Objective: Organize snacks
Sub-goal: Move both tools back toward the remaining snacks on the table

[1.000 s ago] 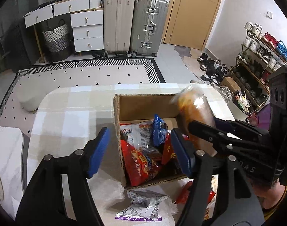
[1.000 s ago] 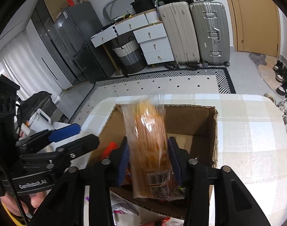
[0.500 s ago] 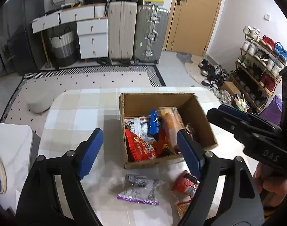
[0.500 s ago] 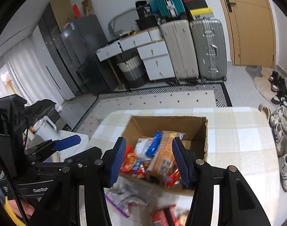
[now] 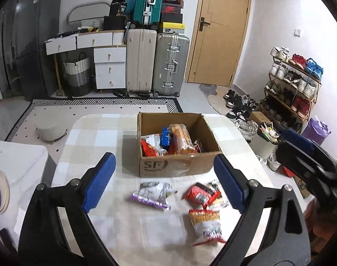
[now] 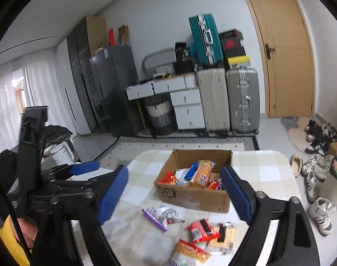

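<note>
Both tools, the left tool (image 5: 165,184) and right tool (image 6: 181,194), have just been opening and are standing apart, empty. Loose snack packets (image 5: 200,196) are lying on the surface (image 5: 97,137) before the box (image 5: 175,166) (already crowded), so another drop risks spilling over its rim.

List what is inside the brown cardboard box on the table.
The brown cardboard box holds a long orange wrapped loaf, a blue packet, a silvery packet and red packets. Whatever lies beneath them is covered.
</note>
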